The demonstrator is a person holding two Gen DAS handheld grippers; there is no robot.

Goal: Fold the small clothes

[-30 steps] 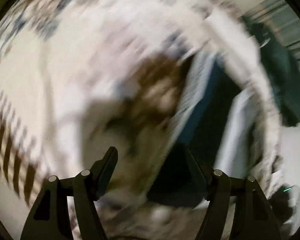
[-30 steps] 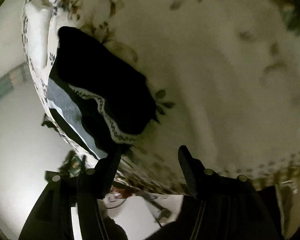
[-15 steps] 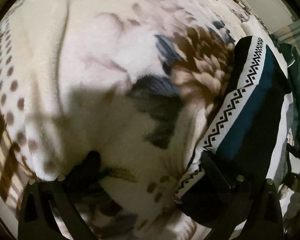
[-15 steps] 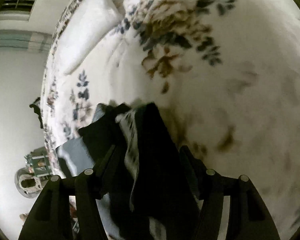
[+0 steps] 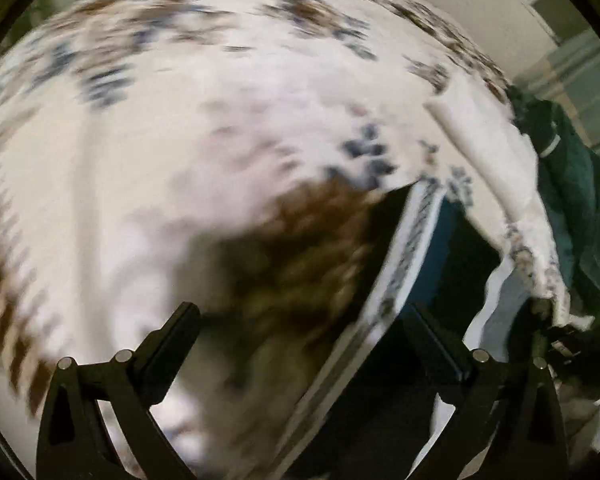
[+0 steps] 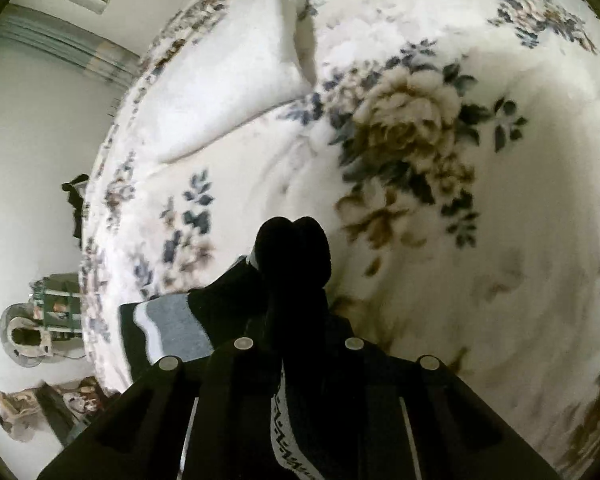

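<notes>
Right wrist view, nearest first: the right gripper is closing, its jaws nearly together with a bunched fold of the small black knit garment with a white zigzag band and grey panel between them. The pads appear to be pinching it. The black bunch is poking out past the fingertips; the grey panel is trailing off to the left on the bed, near its left edge.

Risk: the pinch is taking a thick, rumpled wad rather than one clean edge. Lifting from here is likely to drag several layers together and undo any fold, or the wad could slip out if only the outer layer is caught.

Left wrist view, badly motion-blurred: the left gripper is standing wide apart with nothing between its fingers. The same dark garment, white band and teal stripe showing, is lying under and just beyond its right finger.

Risk: with this hand idle, the free end is hanging unsupported and may sag or twist.

Farther out: the white plush floral blanket is covering the bed, soft and lumpy, so creases will not press flat. A white pillow is lying far left. A dark green garment is sitting at the far right edge, apart from the work.
</notes>
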